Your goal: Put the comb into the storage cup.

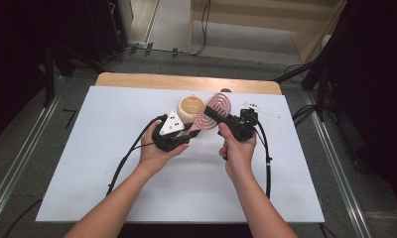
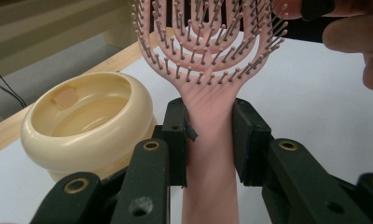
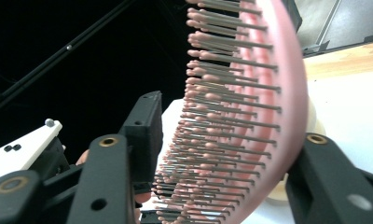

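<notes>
**Pink hairbrush held between two claws above white table**

A white table [image 1: 112,163] with a wooden far edge spreads below a person whose two forearms reach in from the near side. On it, toward the far middle, stands a cream-coloured round bowl [image 1: 189,108], and a small white strip with dark marks [image 1: 262,109] lies near the far right.

Just above the table's middle the person holds a pink hairbrush [image 1: 212,111], its oval head pointing away and to the right, its handle running back toward the left hand. The brush sits just beside the bowl, to the bowl's right in the high view.

The left claw [image 2: 209,135] is clamped on the brush's handle just below the head, both black pads pressing the pink neck from either side; the bristles rise in front of it and the bowl stands close on the left of that view.

The right claw [image 3: 226,154] straddles the brush head: one pad stands on the bristle side, not quite at the bristle tips, while the other jaw lies against the smooth pink back. Its jaws are partly drawn together around the head, and whether they press it fully cannot be told.
</notes>
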Demonstrator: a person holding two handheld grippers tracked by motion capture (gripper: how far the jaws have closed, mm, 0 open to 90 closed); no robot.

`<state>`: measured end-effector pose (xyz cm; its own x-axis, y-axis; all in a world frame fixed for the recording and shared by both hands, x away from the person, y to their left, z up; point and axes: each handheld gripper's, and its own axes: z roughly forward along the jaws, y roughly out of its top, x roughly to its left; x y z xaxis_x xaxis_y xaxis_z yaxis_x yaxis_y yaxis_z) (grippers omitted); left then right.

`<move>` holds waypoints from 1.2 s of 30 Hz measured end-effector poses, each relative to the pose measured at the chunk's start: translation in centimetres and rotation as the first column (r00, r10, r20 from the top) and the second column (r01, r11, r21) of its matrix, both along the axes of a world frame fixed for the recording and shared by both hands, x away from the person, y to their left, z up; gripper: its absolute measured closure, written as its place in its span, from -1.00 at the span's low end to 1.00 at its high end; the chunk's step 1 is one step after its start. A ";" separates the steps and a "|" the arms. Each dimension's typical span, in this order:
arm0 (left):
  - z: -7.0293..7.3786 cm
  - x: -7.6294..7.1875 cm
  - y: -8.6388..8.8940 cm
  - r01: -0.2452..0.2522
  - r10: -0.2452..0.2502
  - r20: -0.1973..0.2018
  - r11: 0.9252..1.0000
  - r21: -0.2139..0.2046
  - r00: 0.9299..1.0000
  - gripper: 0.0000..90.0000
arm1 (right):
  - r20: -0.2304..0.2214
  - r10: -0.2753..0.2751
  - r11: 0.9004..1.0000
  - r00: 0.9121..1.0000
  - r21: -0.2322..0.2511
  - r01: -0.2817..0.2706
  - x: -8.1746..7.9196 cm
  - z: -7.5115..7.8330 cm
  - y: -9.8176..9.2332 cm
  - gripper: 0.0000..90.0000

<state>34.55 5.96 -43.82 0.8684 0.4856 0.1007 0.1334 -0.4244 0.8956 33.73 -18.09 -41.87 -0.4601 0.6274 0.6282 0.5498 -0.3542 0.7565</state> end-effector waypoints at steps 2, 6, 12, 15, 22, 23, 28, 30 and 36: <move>0.0 0.0 0.0 0.000 0.000 0.003 1.000 -0.001 1.000 0.56 | -0.004 -0.006 1.000 1.000 0.002 0.006 0.1 -0.1 -0.1 0.22; -0.1 -0.1 0.2 -0.001 0.001 0.009 1.000 -0.015 1.000 0.56 | -0.006 0.013 0.999 1.000 0.038 -0.012 0.2 -0.1 -0.3 0.33; -0.2 0.2 0.6 0.032 -0.033 -0.020 0.999 -0.038 0.999 0.56 | -0.004 0.040 0.998 0.999 0.046 -0.040 0.1 0.1 -0.3 0.36; -0.2 0.2 0.8 0.043 -0.045 -0.039 0.998 -0.055 0.998 0.41 | 0.017 0.063 0.997 0.998 0.031 -0.064 -0.1 0.1 -0.3 0.36; 0.4 0.6 1.6 0.005 -0.020 -0.117 0.991 -0.136 0.993 -0.31 | 0.055 0.074 0.997 0.996 -0.018 -0.073 -0.3 0.3 0.0 0.37; 0.6 0.6 1.8 0.004 -0.021 -0.120 0.990 -0.138 0.993 -0.43 | 0.065 0.079 0.997 0.995 -0.019 -0.078 -0.3 0.3 0.0 0.37; 0.7 0.4 2.6 -0.037 0.013 -0.151 0.988 -0.152 0.989 -0.84 | 0.097 0.083 0.996 0.992 -0.036 -0.080 -0.5 0.6 0.1 0.37; 0.5 0.4 3.0 -0.054 0.030 -0.157 0.987 -0.149 0.987 -1.00 | 0.104 0.086 0.996 0.991 -0.036 -0.083 -0.6 0.7 0.2 0.37; 0.0 0.0 4.7 -0.083 0.056 -0.159 0.981 -0.173 0.986 -1.00 | 0.118 0.091 0.995 0.989 -0.057 -0.085 -0.6 0.7 0.2 0.37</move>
<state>34.60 10.66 -43.83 0.8303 0.5433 -0.1244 0.2981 -0.2443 0.9227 33.11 -17.88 -41.20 -0.5856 0.6111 0.5325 0.4807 -0.2671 0.8352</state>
